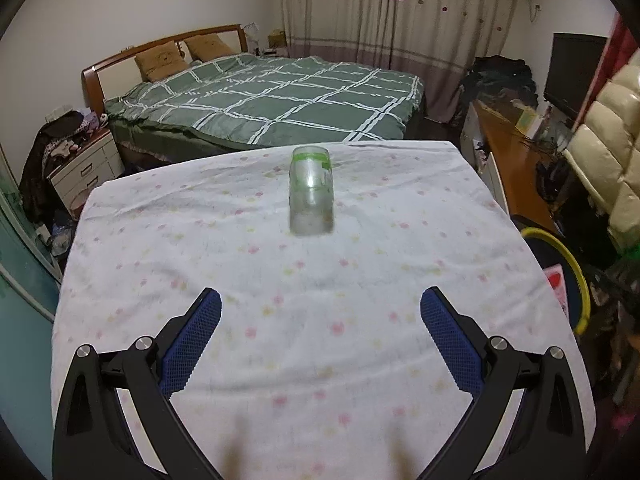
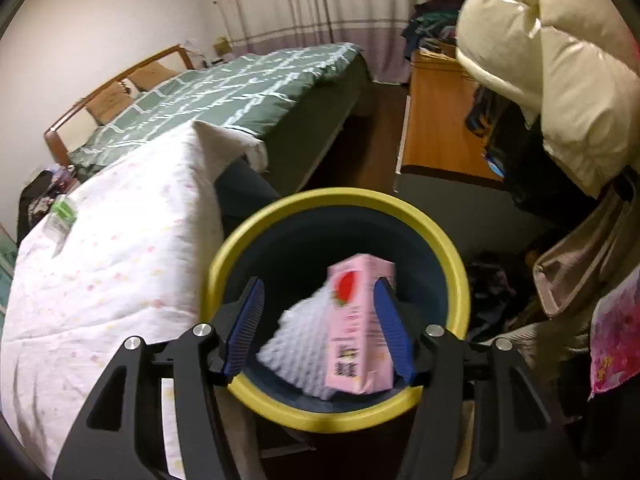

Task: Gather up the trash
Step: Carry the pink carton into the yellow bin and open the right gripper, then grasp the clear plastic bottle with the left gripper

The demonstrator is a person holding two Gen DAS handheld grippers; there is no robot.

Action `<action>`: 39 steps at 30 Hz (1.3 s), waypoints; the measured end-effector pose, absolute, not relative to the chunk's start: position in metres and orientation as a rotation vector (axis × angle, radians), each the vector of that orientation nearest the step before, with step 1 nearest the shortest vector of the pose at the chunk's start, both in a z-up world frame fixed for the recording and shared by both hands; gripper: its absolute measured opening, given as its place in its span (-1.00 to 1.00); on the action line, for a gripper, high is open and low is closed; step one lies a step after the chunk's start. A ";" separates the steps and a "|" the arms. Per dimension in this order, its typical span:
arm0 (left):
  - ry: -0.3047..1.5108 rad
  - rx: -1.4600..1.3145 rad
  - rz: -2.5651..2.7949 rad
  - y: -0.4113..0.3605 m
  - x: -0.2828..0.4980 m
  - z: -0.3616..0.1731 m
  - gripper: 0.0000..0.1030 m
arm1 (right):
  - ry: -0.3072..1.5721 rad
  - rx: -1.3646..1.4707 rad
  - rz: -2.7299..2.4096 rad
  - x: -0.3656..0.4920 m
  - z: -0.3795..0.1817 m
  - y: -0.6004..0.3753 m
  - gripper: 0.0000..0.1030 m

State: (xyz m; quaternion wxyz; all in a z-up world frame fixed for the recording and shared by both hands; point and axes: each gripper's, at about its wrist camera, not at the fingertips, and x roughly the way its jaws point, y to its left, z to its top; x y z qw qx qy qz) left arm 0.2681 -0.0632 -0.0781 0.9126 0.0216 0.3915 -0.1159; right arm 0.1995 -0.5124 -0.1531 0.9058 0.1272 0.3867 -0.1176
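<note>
A clear plastic bottle point(image 1: 312, 194) with a green label lies on the flowered white tablecloth point(image 1: 200, 240), well ahead of my left gripper point(image 1: 320, 293). That gripper hangs over the table with its jaws wide open and nothing between them. My right gripper point(image 2: 319, 286) is over a dark bin with a yellow rim point(image 2: 320, 196). A pink carton point(image 2: 356, 320) stands tilted between its blue pads and looks blurred. It lies against the right pad, and the left pad is clear of it. White foam wrap point(image 2: 296, 336) sits in the bin beside the carton. The bottle point(image 2: 60, 216) also shows at the far left.
The bin rim point(image 1: 576, 280) stands just off the table's right edge. Beyond the table is a bed with a green checked cover point(image 1: 272, 100) and a white nightstand point(image 1: 84, 168). A wooden desk point(image 2: 440, 120) and a cream padded coat point(image 2: 540, 60) crowd the right side.
</note>
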 end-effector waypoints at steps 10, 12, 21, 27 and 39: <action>0.850 0.033 -0.138 -0.085 0.385 -0.097 0.91 | 0.787 0.244 -0.214 0.199 -0.143 -0.502 0.09; 0.869 0.028 -0.127 -0.090 0.406 -0.104 0.91 | 0.794 0.245 -0.217 0.199 -0.143 -0.503 0.09; 0.948 0.033 -0.090 -0.102 0.465 -0.132 0.49 | 0.803 0.244 -0.233 0.193 -0.144 -0.513 0.09; 0.941 0.080 -0.098 -0.112 0.474 -0.137 0.24 | 0.810 0.247 -0.233 0.192 -0.146 -0.512 0.09; 0.925 0.117 -0.146 -0.126 0.452 -0.128 -0.03 | 0.798 0.244 -0.219 0.176 -0.142 -0.505 0.09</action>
